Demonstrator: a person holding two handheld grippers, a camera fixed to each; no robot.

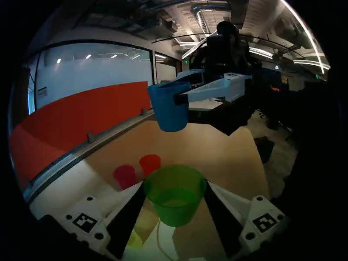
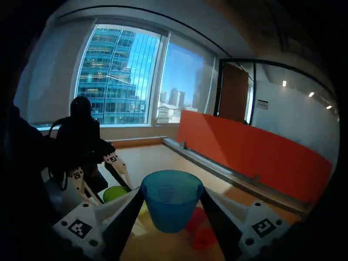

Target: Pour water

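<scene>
- The left gripper (image 1: pixel 175 190) clamps both fingers on a translucent green cup (image 1: pixel 175 206), held upright over the table.
- The pale wooden table (image 1: pixel 222 152) spreads out below.
- The right gripper (image 2: pixel 172 193) grips a blue cup (image 2: pixel 172 206). In the left gripper view that cup hangs higher, beyond the green cup and apart from it.
- Two red cups (image 1: pixel 125 176) stand toward the table's left edge.

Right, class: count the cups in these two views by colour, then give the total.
Blue cup: 1
Green cup: 1
Red cups: 2
Yellow cup: 1
Total: 5
</scene>
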